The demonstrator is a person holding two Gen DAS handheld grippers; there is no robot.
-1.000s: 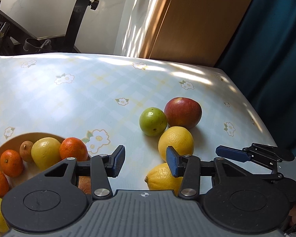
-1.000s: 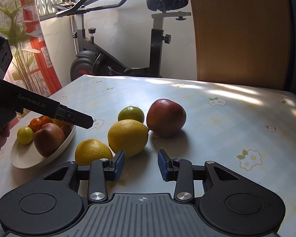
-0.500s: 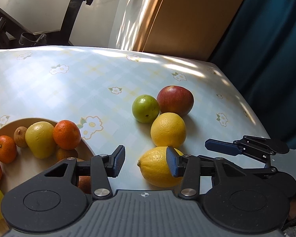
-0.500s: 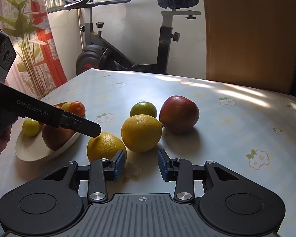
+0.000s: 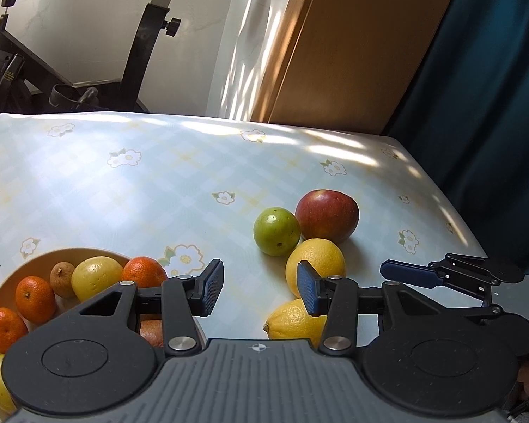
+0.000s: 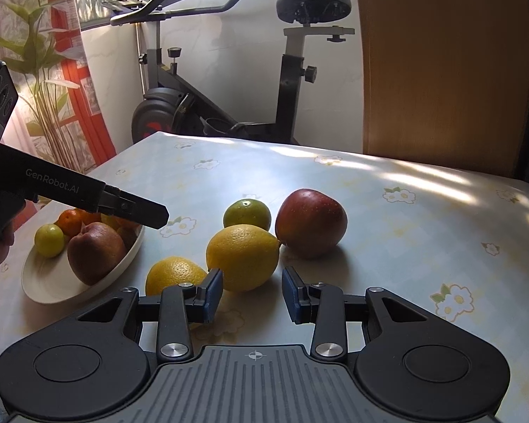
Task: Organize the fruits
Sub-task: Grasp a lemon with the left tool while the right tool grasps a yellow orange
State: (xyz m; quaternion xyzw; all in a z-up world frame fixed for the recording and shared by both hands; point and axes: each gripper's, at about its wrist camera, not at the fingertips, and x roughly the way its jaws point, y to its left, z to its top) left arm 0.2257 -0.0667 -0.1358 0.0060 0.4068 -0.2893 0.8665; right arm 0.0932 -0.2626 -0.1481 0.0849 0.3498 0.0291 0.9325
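A red apple [image 5: 327, 215], a green fruit [image 5: 277, 231] and two lemons, one further [image 5: 315, 266] and one nearer [image 5: 294, 319], lie close together on the flowered table. A bowl [image 5: 14, 268] at the left holds several fruits, among them mandarins and a lemon. My left gripper [image 5: 261, 293] is open and empty, above the table just left of the two lemons. My right gripper [image 6: 252, 294] is open and empty, right in front of the further lemon [image 6: 243, 257]. The nearer lemon [image 6: 174, 275], apple [image 6: 311, 222], green fruit [image 6: 247, 214] and bowl [image 6: 46, 278] also show in the right wrist view.
The right gripper's fingers [image 5: 411, 274] show at the right of the left wrist view, near the table's right edge. The left gripper's fingers [image 6: 134, 208] reach over the bowl in the right wrist view. An exercise bike [image 6: 229, 98] and a wooden panel [image 6: 441, 70] stand behind the table.
The left gripper has pulled back and to the left, away from the nearer lemon it had closed in on. The right gripper has edged closer to the further lemon. Both stay open.
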